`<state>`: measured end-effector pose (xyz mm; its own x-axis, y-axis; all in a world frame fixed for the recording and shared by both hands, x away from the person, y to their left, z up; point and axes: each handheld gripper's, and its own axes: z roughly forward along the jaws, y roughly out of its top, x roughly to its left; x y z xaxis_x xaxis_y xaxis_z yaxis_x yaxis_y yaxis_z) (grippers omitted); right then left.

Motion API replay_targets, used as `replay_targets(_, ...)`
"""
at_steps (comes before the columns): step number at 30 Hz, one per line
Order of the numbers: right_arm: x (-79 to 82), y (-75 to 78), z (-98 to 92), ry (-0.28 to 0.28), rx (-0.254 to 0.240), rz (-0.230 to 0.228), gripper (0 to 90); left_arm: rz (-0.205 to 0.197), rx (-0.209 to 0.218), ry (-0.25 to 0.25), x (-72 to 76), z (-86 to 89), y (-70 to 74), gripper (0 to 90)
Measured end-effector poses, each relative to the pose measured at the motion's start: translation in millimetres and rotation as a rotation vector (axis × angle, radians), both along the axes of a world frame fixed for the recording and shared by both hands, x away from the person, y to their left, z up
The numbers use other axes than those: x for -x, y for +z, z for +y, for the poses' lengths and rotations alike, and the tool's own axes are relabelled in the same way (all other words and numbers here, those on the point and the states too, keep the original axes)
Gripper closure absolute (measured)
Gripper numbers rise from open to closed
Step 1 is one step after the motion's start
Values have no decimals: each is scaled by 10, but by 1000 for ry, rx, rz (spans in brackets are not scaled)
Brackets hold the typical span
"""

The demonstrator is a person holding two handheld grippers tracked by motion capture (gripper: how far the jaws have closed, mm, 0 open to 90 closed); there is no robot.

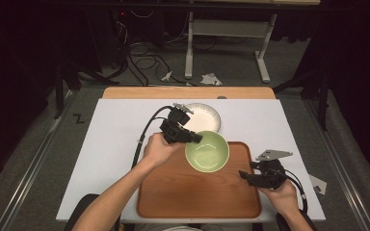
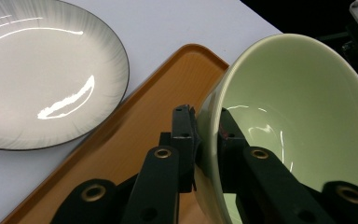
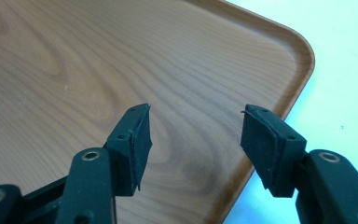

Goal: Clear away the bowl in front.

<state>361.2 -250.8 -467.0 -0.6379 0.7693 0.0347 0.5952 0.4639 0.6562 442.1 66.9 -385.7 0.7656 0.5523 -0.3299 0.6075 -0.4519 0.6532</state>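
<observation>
A pale green bowl (image 1: 207,151) hangs tilted over the far part of the wooden tray (image 1: 173,192). My left gripper (image 1: 195,138) is shut on its left rim, one pad inside and one outside the wall. In the left gripper view the bowl (image 2: 293,107) stands on edge between the jaws of my left gripper (image 2: 208,135), above the tray (image 2: 135,135). My right gripper (image 1: 244,176) stands open at the tray's right edge, nothing between its fingers. In the right gripper view my right gripper (image 3: 196,135) is spread over the tray's wood grain (image 3: 74,70).
A white plate (image 1: 203,118) with a dark rim lies on the white table (image 1: 115,144) just beyond the tray; the same plate (image 2: 42,74) sits left of the bowl in the left gripper view. A paper scrap (image 1: 317,183) lies at the table's right edge.
</observation>
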Motion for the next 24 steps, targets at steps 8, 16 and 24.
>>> replay_targets(8, 1, 0, 2, -2, 0, 3, 429, 1, 2, -11, 62, 18, -31, 813)
replay_targets(16, 0, 0, 0, 0, 0, 0, 430, 10, 2, -19, 110, 28, -104, 814)
replay_targets(24, 0, -1, 2, 0, 2, -1, 429, 18, -8, -27, 167, 43, -186, 813)
